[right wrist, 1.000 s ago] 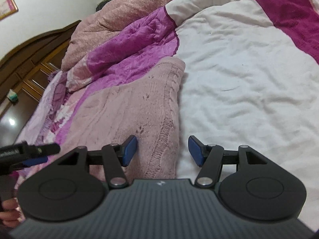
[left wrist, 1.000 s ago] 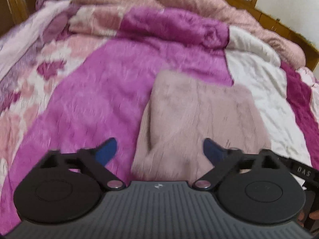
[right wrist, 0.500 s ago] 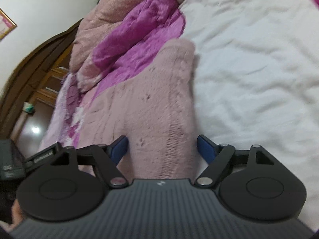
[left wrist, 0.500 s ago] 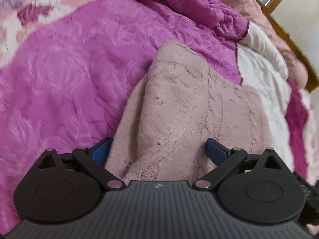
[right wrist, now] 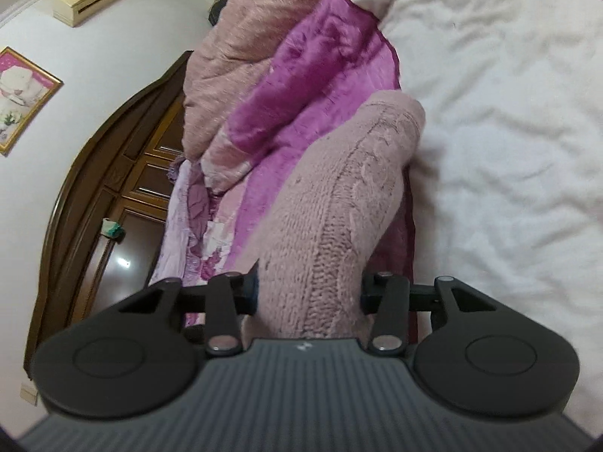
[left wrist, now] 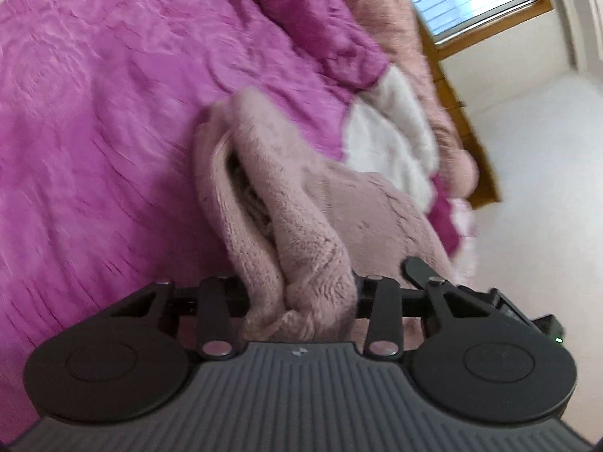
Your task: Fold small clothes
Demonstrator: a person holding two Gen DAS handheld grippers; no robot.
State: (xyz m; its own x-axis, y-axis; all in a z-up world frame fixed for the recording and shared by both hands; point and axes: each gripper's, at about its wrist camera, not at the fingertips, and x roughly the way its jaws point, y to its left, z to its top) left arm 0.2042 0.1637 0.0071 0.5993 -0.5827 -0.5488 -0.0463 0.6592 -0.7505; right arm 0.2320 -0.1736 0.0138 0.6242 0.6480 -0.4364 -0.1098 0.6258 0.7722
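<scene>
1. The pink knitted garment (left wrist: pixel 301 226) is gripped at its near edge by the left gripper (left wrist: pixel 299 297); the jaws have just been closing and are pressed onto 2 bunched layers.
2. The same garment (right wrist: pixel 339 203) is clamped by the right gripper (right wrist: pixel 309 293), whose jaws have also just been closing.
3. The garment's long axis is seen running straight away from both grippers, its far end resting on the magenta quilt (left wrist: pixel 113 113).
4. The white blanket (right wrist: pixel 508 113) lies beside it; nothing is seen blocking a forward fold.
</scene>
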